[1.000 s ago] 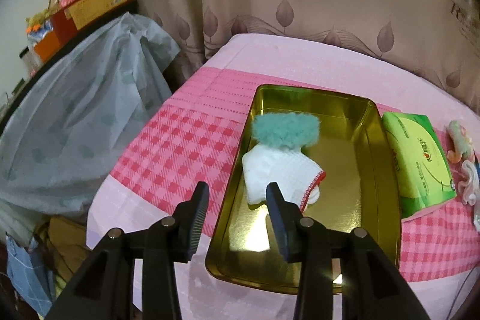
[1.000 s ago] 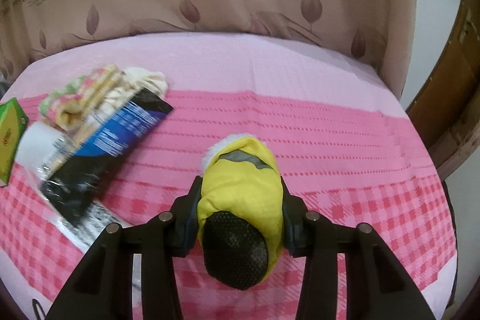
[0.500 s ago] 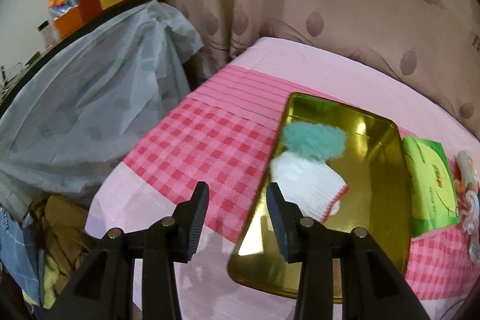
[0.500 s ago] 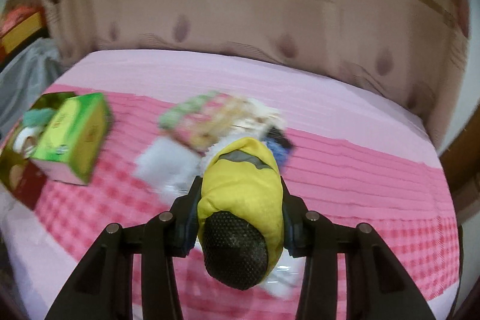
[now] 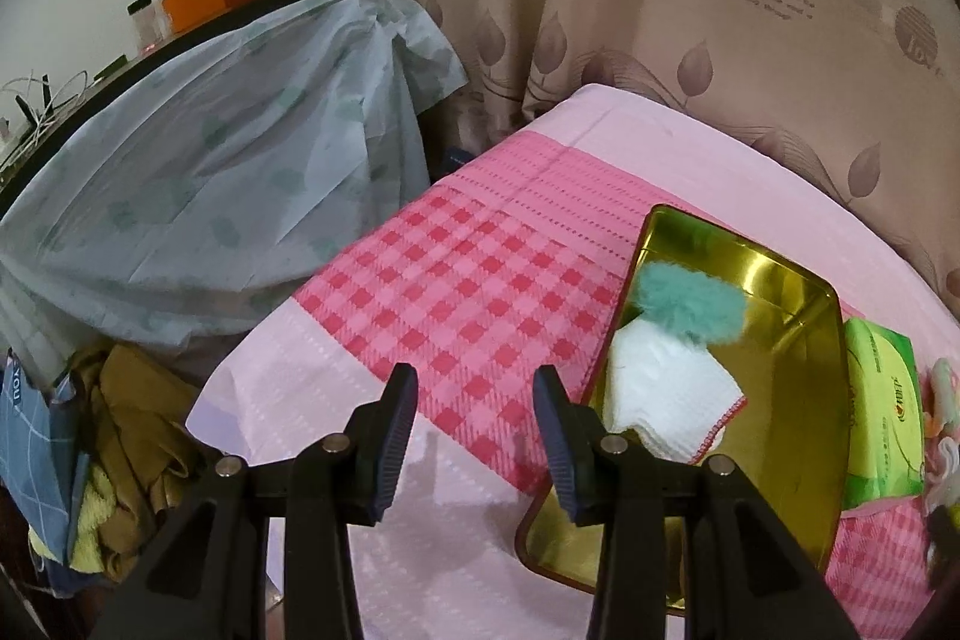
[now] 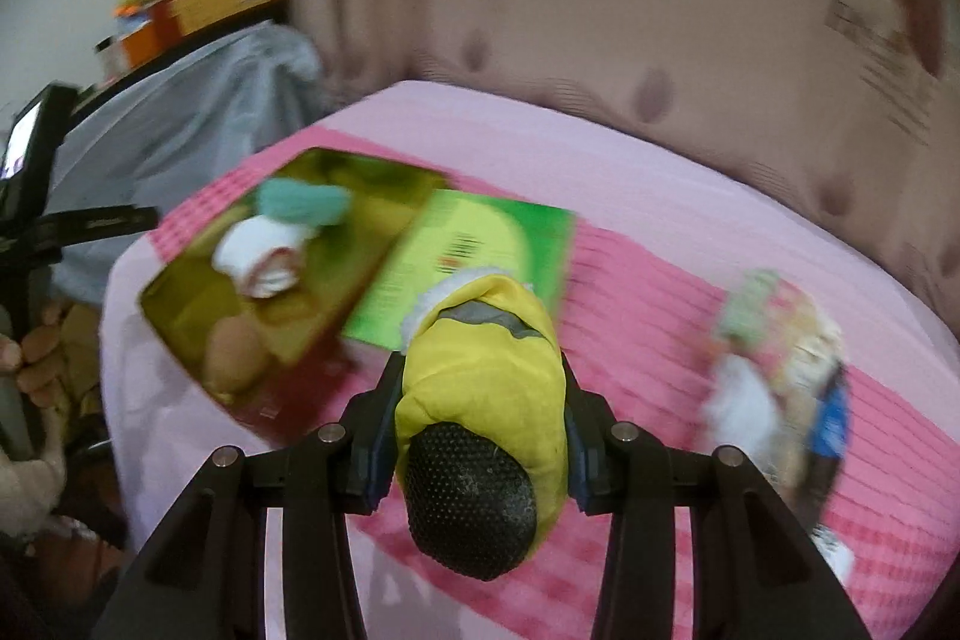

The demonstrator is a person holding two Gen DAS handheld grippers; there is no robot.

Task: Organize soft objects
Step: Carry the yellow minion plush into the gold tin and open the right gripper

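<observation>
**— What's the biggest thing in front of you?**

— The bed, under its pink cover [image 5: 468, 292] with the checked band across it. A leaf-print curtain [image 5: 690, 40] hangs behind it, and a pale blue-grey sheet [image 5: 210, 172] is draped over furniture off the bed's edge.

**— And on the cover?**

— A gold metal tray [image 5: 804, 400] lies flat. Inside it sit a fluffy teal piece [image 5: 690, 307] and a folded white cloth with a red edge [image 5: 666, 394], the two touching. Just beside the tray, on its far side from my left gripper, lies a green tissue pack [image 5: 882, 412]. Farther along, well apart from the tray, a blurred heap of mixed soft things [image 6: 780, 340] rests on the cover.

**— What are your fingers doing?**

— My left gripper [image 5: 474, 400] hangs above the cover near the tray's corner, fingers parted with nothing between them. My right gripper [image 6: 480, 400] is clamped on a yellow slipper [image 6: 486, 370]: both pads press its sides, the black dotted sole faces the camera, and a grey strip and white fleecy lining show at its far end.

**— Where is that slipper?**

— In the air above the checked band, with the tissue pack and tray beyond it. The right wrist view is smeared, so finer detail escapes me.
</observation>
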